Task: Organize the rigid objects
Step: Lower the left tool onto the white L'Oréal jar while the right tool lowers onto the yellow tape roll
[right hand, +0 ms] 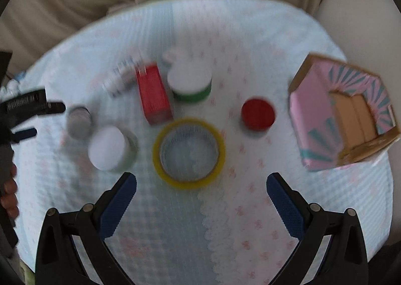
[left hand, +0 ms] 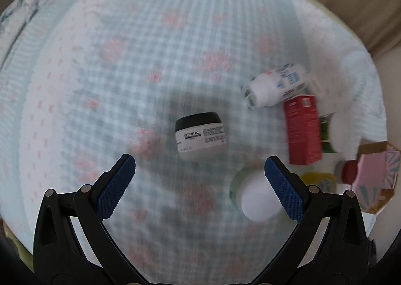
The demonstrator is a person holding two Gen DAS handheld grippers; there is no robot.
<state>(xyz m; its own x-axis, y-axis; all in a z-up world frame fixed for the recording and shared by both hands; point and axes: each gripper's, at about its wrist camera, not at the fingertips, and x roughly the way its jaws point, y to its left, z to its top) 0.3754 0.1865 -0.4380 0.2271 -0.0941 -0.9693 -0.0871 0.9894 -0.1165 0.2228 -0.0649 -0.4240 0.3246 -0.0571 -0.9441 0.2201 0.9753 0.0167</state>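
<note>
While both the left gripper [left hand: 200,169] and right gripper [right hand: 201,187] hover wide and empty, the jar [left hand: 200,135], tape roll [right hand: 188,152] and other items lie scattered outside the empty pink box [right hand: 343,114], so organizing looks barely begun

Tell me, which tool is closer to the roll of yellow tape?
Right. The right tool hovers open just before the yellow tape; the left tool faces the L'Oreal jar.
</note>
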